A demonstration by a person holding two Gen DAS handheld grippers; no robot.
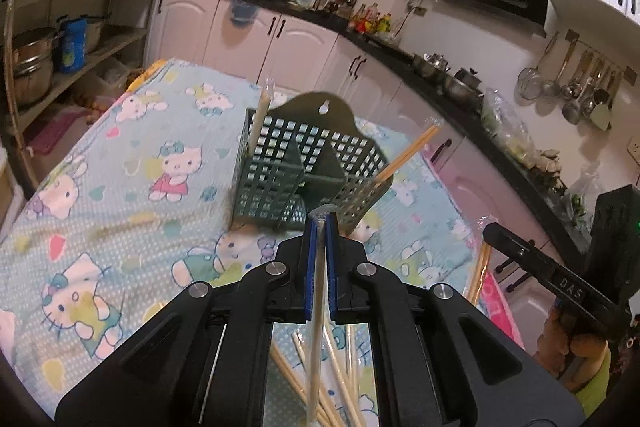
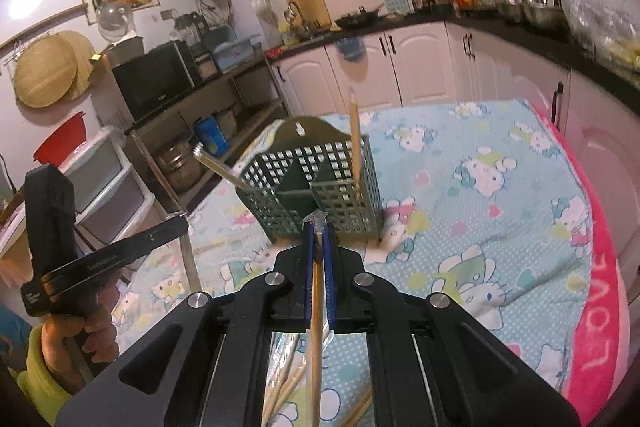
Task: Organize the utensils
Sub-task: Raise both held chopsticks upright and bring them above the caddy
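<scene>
**Both my grippers pinch a wrapped chopstick**

Left wrist view: my left gripper has its blue pads pressed onto a pale chopstick in clear wrap, whose tip pokes out between the fingertips and whose length runs back toward 6 o'clock. Straight ahead at 12 o'clock the green basket stands on the cartoon cloth. A pale stick stands upright in its 10 o'clock corner; an orange pair leans out toward 2 o'clock. Loose chopsticks lie on the cloth under me at 6 o'clock. At 4 o'clock a hand carries my right gripper, seen side on.

Right wrist view: my right gripper is clamped on a tan chopstick, also wrapped, running back to 6 o'clock. The basket sits at 12 o'clock, one stick upright in its right compartment, a pale one slanting out toward 10 o'clock. More chopsticks lie at 6 o'clock. At 8 o'clock a hand holds my left gripper
</scene>
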